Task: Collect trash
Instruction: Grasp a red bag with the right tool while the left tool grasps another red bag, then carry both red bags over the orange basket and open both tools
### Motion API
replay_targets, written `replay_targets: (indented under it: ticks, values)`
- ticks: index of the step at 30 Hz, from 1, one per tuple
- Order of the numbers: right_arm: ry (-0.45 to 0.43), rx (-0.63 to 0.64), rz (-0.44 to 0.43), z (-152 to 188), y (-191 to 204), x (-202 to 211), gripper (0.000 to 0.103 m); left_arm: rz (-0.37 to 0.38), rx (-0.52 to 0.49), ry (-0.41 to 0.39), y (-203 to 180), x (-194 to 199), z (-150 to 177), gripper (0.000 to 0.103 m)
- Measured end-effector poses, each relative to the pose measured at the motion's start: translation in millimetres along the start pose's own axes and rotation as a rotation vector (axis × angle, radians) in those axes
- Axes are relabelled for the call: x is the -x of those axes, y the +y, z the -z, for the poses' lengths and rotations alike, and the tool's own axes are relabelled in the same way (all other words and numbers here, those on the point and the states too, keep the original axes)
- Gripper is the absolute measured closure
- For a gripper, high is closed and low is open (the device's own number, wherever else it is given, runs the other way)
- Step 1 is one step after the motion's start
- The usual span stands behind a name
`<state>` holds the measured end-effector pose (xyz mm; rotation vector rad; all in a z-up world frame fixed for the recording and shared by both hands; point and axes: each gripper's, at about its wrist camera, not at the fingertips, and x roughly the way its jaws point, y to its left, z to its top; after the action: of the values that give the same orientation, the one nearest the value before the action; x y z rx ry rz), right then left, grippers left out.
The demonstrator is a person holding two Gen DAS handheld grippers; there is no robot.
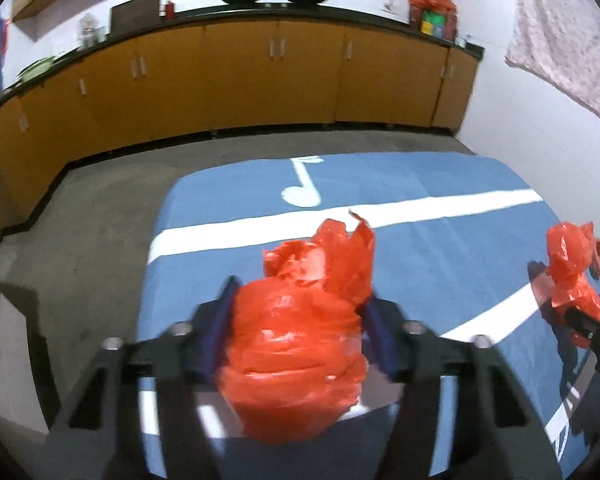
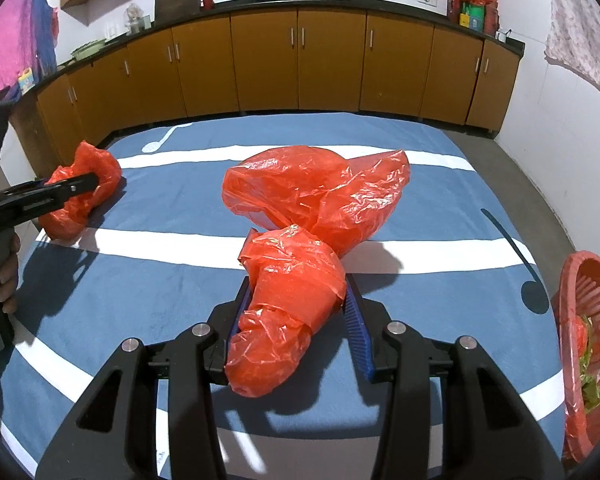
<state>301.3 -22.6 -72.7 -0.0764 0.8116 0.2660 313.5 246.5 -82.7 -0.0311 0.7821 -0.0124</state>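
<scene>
My left claw clenched on a wadded red bag, held above the blue cloth. My right claw clenched on a second red bag bundle. Larger loose red bag lies at 12 o'clock of it, touching. Red basket at 3 o'clock, at cloth edge

Light: bright, even, overhead indoor.
Glare: white sheen on red plastic bag.
Shadows: dark, soft-edged, on blue bedspread.
Blur: left wrist view smeared; right wrist view sharp.
Edges: fisheye bending, black corner vignette.
</scene>
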Motion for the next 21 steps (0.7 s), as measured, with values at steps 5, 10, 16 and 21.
replay_targets:
  ticks: [5, 10, 16, 21]
  values:
    - [-0.006, -0.007, 0.001, 1.6, -4.8, 4.7, 0.059, 0.02, -0.005, -0.001, -12.9, 0.6, 3.1, 0.063]
    - [-0.031, -0.029, 0.009, 5.3, -15.1, 21.3, 0.059, 0.036, -0.001, -0.005, -33.8, 13.3, 7.3, 0.065]
    - [-0.074, -0.062, 0.042, 11.3, -32.8, 51.6, 0.059, 0.069, -0.038, -0.029, -80.6, 40.1, 9.1, 0.065]
    - [-0.103, -0.11, 0.074, 20.7, -55.6, 77.7, 0.059, 0.083, -0.092, -0.059, -123.1, 61.0, 6.2, 0.065]
